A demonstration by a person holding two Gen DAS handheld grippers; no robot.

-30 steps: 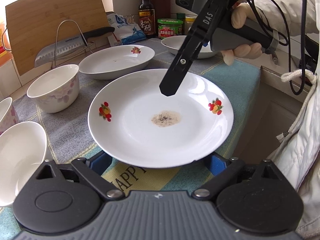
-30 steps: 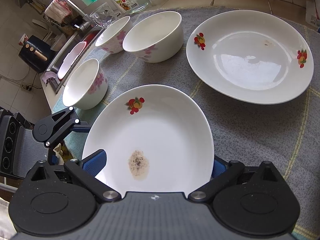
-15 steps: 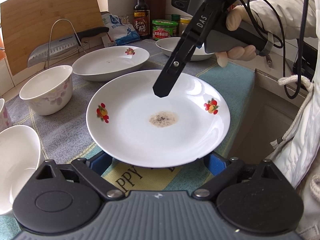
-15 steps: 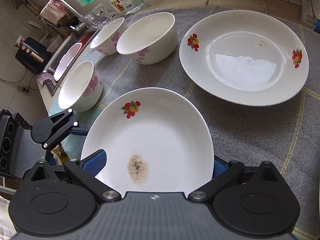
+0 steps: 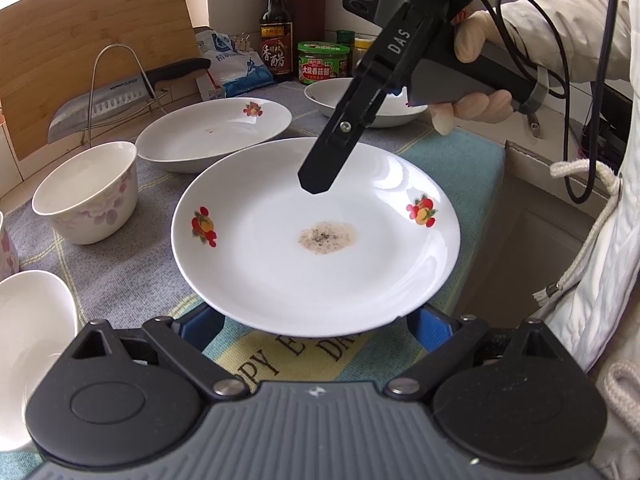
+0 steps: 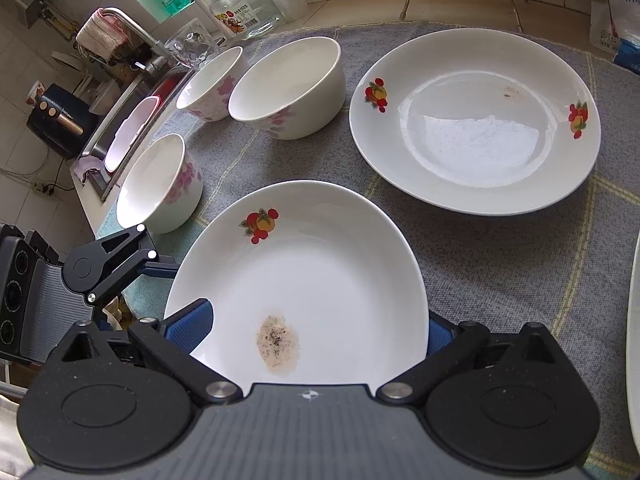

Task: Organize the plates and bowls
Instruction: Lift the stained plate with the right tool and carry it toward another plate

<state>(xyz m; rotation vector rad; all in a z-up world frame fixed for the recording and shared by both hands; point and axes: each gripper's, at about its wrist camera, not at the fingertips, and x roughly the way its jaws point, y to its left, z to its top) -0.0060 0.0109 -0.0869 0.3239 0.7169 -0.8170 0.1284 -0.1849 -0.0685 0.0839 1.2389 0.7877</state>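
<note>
The left gripper (image 5: 318,322) is holding its jaws spread wide at the near rim of the stained plate (image 5: 280,280), both blue pads sitting low behind that rim and pinching nothing. The plate is lying on the cloth (image 5: 132,276) at the front edge of the counter, and the printing beneath it is showing only "PPY E" and "DA". Above the plate's far half the right gripper (image 5: 316,184) is hanging with its jaws spread as well, the plate lying between the pads without either visibly pressing on it; its finger is marked "DAS". The step in hand looks like picking up this plate. The next move probably calls for one pair of jaws to close on the rim, then carry it onto the matching plate (image 5: 212,132) behind. Further back, the knife (image 5: 104,100) is reading "SUPER", the dark bottle (image 5: 275,40) "香醋", and the green-lidded jar (image 5: 323,66) "大块香菇酱".
</note>
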